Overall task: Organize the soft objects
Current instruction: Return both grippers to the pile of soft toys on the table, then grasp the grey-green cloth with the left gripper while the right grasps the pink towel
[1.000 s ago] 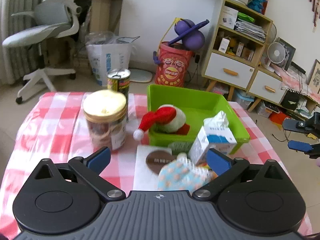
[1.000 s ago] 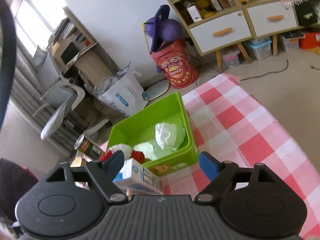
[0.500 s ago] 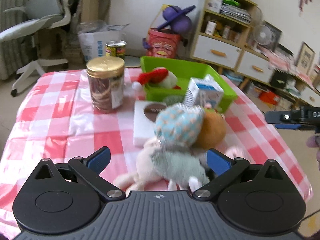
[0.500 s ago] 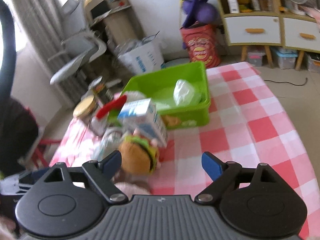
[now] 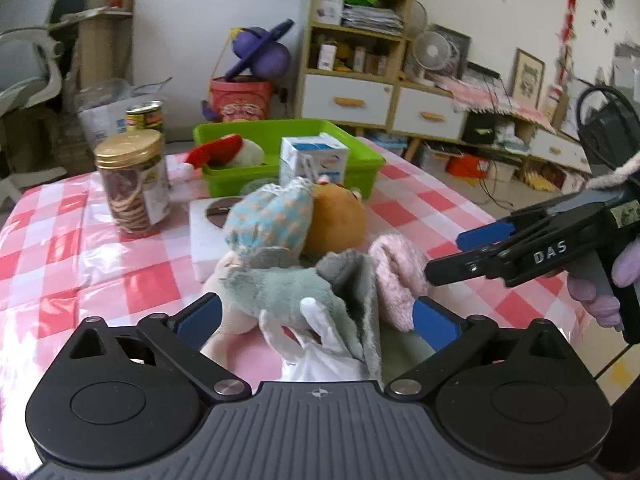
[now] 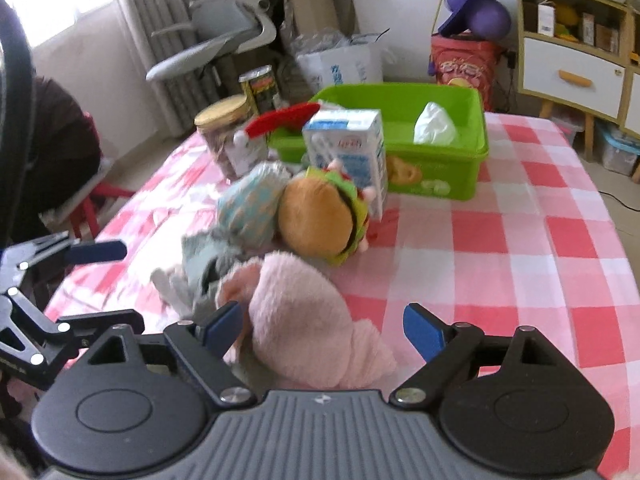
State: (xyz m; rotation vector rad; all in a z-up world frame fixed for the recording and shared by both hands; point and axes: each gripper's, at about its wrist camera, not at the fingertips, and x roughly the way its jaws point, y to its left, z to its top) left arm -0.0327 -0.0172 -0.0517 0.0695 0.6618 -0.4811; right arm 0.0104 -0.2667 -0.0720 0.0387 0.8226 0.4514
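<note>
On the red-and-white checked tablecloth (image 6: pixel 520 264) lies a heap of plush toys. The fluffy pink plush (image 6: pixel 304 320) sits between the spread jaws of the right gripper (image 6: pixel 322 326) — nearer its left pad, unpinched. The left gripper (image 5: pixel 316 316), also wide open, frames the grey-green stuffed animal (image 5: pixel 280 292) — no grip.

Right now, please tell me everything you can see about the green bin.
The green bin is a shallow rectangular tub of bright, glossy plastic with a rolled rim and a pale printed picture on its near wall. It stands upright and open at the far side of the checked table. Inside lie a Santa plush, its red hat hanging over the rim, and a white crumpled bag. A milk carton stands just before it.
</note>
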